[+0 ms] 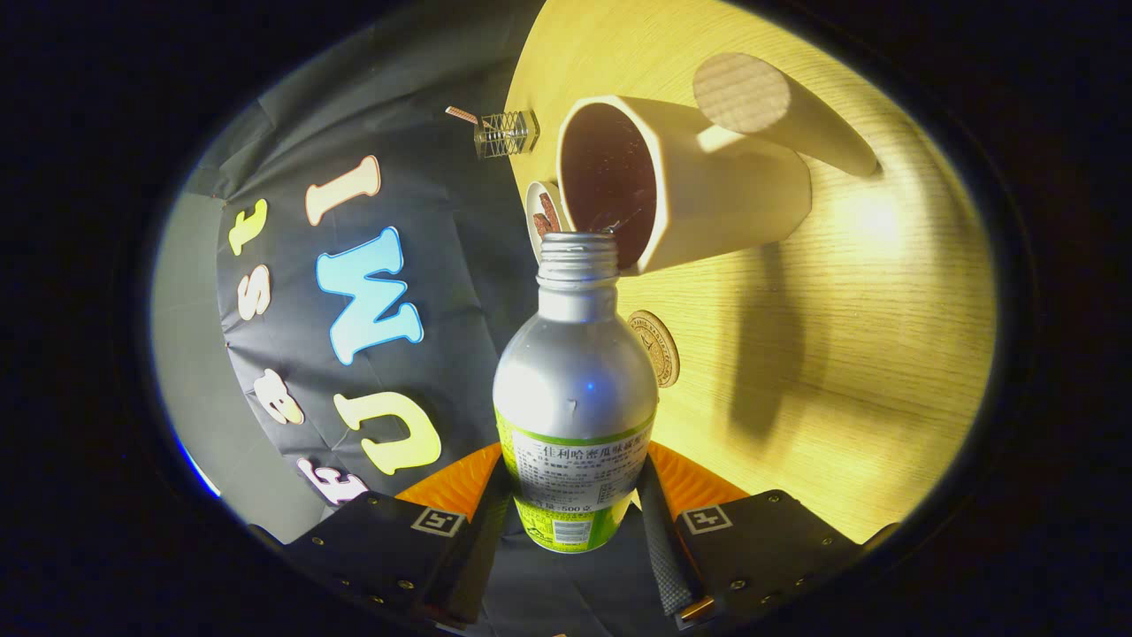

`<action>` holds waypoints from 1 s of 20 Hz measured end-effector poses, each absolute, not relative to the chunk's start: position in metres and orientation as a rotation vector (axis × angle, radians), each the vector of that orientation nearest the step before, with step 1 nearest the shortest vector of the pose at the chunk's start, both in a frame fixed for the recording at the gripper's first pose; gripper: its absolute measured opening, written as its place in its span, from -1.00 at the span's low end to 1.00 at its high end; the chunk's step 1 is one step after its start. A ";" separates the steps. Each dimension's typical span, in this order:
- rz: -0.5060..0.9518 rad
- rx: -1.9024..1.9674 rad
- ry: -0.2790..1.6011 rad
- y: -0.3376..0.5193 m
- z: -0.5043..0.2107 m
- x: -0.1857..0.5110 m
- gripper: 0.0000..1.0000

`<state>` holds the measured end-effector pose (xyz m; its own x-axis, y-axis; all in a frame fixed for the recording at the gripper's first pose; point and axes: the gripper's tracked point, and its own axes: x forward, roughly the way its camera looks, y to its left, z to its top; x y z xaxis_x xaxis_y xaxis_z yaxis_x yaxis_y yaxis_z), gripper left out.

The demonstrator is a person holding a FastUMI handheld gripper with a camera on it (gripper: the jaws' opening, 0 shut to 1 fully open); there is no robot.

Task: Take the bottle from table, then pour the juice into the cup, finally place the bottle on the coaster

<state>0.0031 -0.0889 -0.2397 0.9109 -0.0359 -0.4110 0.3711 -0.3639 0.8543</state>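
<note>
Between the fingers of our hand-held gripper (570, 518) we see the bottle (575, 398) clamped on both sides — its open neck at the rim of the cup (707, 195) just ahead. Beside the bottle's shoulder, on the bench (867, 354), lies the coaster (659, 345).

A: Bottle (575, 389) sat between the fingers (659, 531), both pressing its sides, mouth right at the cup's (707, 203) rim.

B: And the table (840, 354)?

A: Cup stood on it; coaster (656, 347) lay beside the bottle's shoulder, near the cup. Small dish (541, 217) touched the cup's far side, glass (506, 133) beyond.
</note>
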 end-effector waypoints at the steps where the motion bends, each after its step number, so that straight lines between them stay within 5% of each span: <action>1: -0.429 1.914 0.250 -0.086 -0.239 0.004 0.47; 20: -0.419 2.051 0.246 -0.093 -0.229 0.016 0.47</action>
